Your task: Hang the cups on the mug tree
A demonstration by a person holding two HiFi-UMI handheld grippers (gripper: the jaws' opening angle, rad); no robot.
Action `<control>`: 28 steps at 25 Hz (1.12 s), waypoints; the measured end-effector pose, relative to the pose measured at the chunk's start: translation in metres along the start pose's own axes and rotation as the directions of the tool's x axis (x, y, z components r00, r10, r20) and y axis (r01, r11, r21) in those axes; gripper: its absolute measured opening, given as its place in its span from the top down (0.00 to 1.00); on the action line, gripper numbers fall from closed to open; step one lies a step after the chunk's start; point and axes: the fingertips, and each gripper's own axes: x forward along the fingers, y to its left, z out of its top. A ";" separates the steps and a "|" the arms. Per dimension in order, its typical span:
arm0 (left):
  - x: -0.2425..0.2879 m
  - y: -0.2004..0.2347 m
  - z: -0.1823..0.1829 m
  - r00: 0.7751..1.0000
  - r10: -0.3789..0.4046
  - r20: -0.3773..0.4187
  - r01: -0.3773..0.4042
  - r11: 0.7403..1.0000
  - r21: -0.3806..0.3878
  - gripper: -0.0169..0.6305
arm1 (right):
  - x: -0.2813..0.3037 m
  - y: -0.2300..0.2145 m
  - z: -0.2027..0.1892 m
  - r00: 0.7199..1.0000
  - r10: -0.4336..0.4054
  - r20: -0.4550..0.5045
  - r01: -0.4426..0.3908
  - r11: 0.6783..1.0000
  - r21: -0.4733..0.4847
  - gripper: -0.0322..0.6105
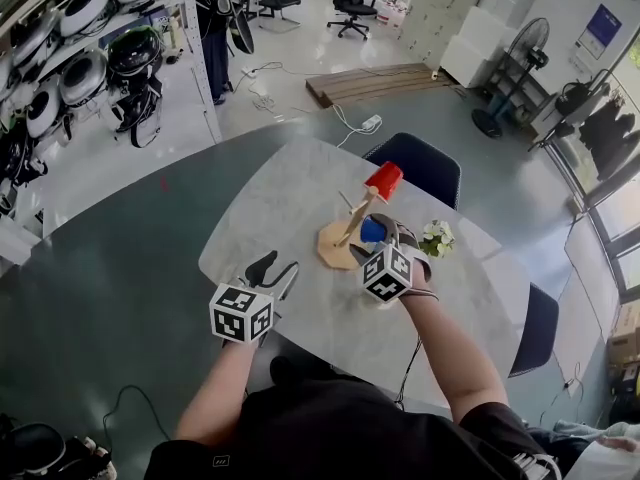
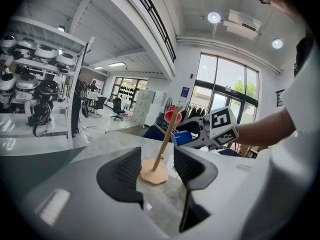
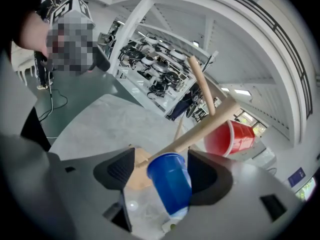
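Observation:
The wooden mug tree (image 1: pixel 352 223) stands on its tan base (image 2: pixel 154 173) in the middle of the marble table (image 1: pixel 270 208). A red cup (image 1: pixel 383 180) hangs at the top of the tree (image 3: pixel 205 129). My right gripper (image 1: pixel 388 233) is shut on a blue cup (image 3: pixel 170 184), which it holds off the table right beside the trunk, rim toward the tree. This blue cup (image 2: pixel 182 138) also shows in the left gripper view, just right of the trunk. My left gripper (image 2: pixel 157 166) is open with nothing in it, near the table's front edge, pointing at the tree.
A small pot of white flowers (image 1: pixel 436 238) sits right of the tree. Dark blue chairs (image 1: pixel 420 168) stand at the table's far and right sides. Shelves of round devices (image 1: pixel 85 58) line the left wall.

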 end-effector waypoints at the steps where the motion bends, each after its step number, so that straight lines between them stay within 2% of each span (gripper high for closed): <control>1: 0.000 0.000 -0.001 1.000 -0.002 0.000 0.002 1.000 0.000 0.64 | -0.001 0.001 0.001 1.000 0.000 0.001 0.000 1.000 0.002 0.46; 9: -0.005 -0.002 -0.004 1.000 -0.020 0.002 0.020 1.000 0.002 0.65 | -0.015 -0.001 0.011 0.999 -0.043 0.033 0.043 0.999 0.019 0.46; 13: -0.010 -0.007 0.002 0.999 -0.035 0.013 0.035 0.999 0.022 0.65 | -0.031 -0.009 0.016 0.995 -0.066 0.071 0.057 0.992 0.112 0.46; 16: -0.015 -0.008 0.008 0.998 -0.052 0.019 0.051 0.997 0.050 0.65 | -0.050 -0.016 0.026 0.987 -0.117 0.107 0.099 0.982 0.159 0.46; 20: -0.024 -0.006 0.021 0.996 -0.080 0.032 0.077 0.993 0.092 0.65 | -0.082 -0.019 0.043 0.965 -0.204 0.164 0.172 0.967 0.189 0.46; 23: -0.030 -0.007 0.030 0.994 -0.099 0.053 0.092 0.989 0.114 0.65 | -0.111 -0.023 0.050 0.938 -0.276 0.211 0.213 0.937 0.279 0.48; 26: -0.036 -0.012 0.035 0.992 -0.109 0.069 0.100 0.987 0.129 0.65 | -0.138 -0.023 0.050 0.904 -0.353 0.241 0.256 0.898 0.358 0.61; 28: -0.039 -0.014 0.039 0.991 -0.111 0.080 0.099 0.986 0.138 0.65 | -0.149 -0.021 0.047 0.891 -0.377 0.253 0.255 0.876 0.410 0.65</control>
